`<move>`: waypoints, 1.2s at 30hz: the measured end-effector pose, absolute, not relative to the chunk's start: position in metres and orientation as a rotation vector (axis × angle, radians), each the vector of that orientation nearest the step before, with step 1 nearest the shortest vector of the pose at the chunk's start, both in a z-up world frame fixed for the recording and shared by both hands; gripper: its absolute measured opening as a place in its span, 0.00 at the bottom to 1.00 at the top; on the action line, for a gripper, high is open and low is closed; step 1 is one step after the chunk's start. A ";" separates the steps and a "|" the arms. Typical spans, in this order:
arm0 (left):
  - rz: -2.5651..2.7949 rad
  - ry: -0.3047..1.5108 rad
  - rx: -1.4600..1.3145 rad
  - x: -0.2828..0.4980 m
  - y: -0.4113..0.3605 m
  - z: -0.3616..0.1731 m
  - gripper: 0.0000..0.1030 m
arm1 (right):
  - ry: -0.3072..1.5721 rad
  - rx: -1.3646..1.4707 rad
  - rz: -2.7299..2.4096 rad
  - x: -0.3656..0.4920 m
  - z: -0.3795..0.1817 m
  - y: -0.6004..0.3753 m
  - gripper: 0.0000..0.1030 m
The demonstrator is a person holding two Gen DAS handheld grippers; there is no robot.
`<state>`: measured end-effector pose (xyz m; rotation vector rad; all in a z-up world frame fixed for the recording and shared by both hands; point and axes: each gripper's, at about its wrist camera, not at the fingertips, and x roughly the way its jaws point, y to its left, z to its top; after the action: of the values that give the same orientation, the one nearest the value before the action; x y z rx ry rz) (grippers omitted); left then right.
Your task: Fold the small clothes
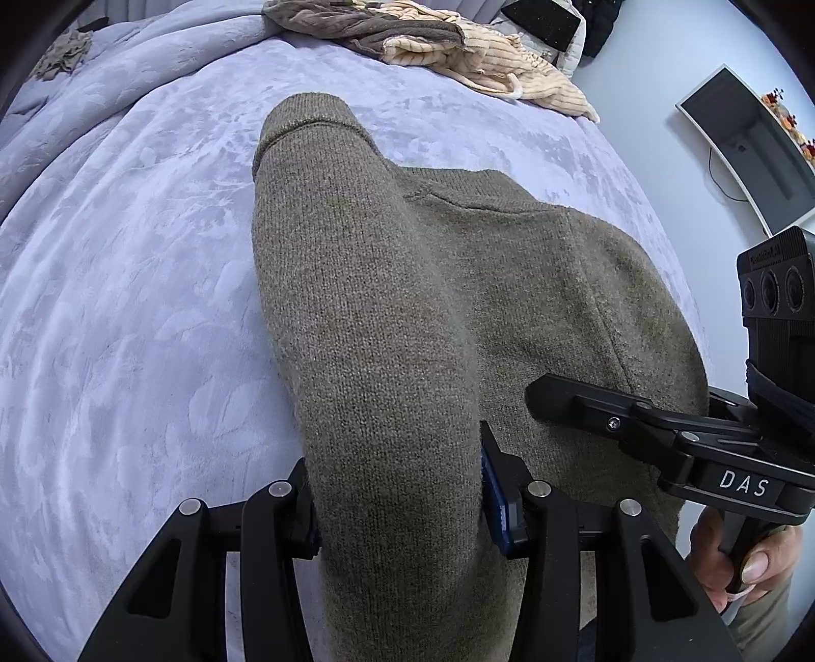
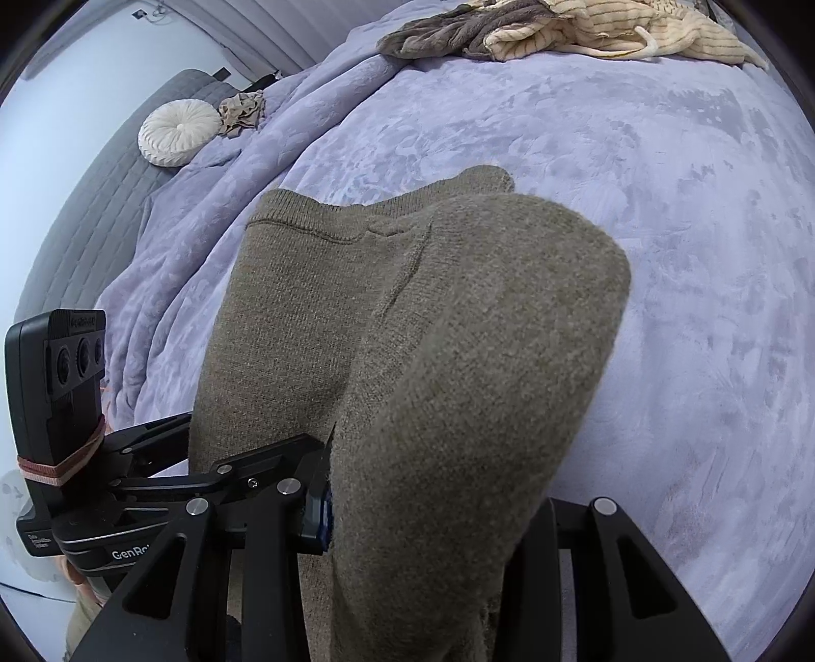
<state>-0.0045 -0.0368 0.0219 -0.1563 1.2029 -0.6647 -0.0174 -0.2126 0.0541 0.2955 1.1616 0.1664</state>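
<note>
On the bed: an olive knit garment [image 1: 458,285] lies across the lilac blanket [image 1: 127,305], its near edge lifted off the cover by both claws.
Left claw [image 1: 402,504]: pinching a thick roll of the knit between its pads.
Right claw [image 2: 433,514]: likewise pinching a bunched fold of the same garment; it also shows in the left view, low against the knit.
Step in hand: probably carrying the near edge toward the far hem to halve the piece.
How to do it well: keep both claws level and evenly spaced so the fold line stays straight; lay the edge onto the far hem before releasing.
Watch for: the heap of other clothes [image 1: 438,35] at the far edge of the bed; stay short of it.
</note>
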 end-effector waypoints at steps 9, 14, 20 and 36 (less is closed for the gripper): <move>-0.646 1.194 -0.145 -0.031 -0.026 0.015 0.47 | 1.165 0.292 0.180 -0.039 0.043 -0.199 0.40; -0.635 1.184 -0.144 -0.044 -0.019 0.011 0.47 | 1.169 0.282 0.189 -0.048 0.039 -0.192 0.40; -0.626 1.180 -0.142 -0.055 -0.011 0.005 0.47 | 1.174 0.267 0.202 -0.057 0.035 -0.184 0.40; -0.609 1.186 -0.159 -0.062 -0.002 -0.004 0.47 | 1.189 0.266 0.232 -0.063 0.024 -0.175 0.40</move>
<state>-0.0622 -0.0018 -0.0040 -0.1594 1.1865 -0.6088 -0.0628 -0.1750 0.0235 0.2656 1.1888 0.2315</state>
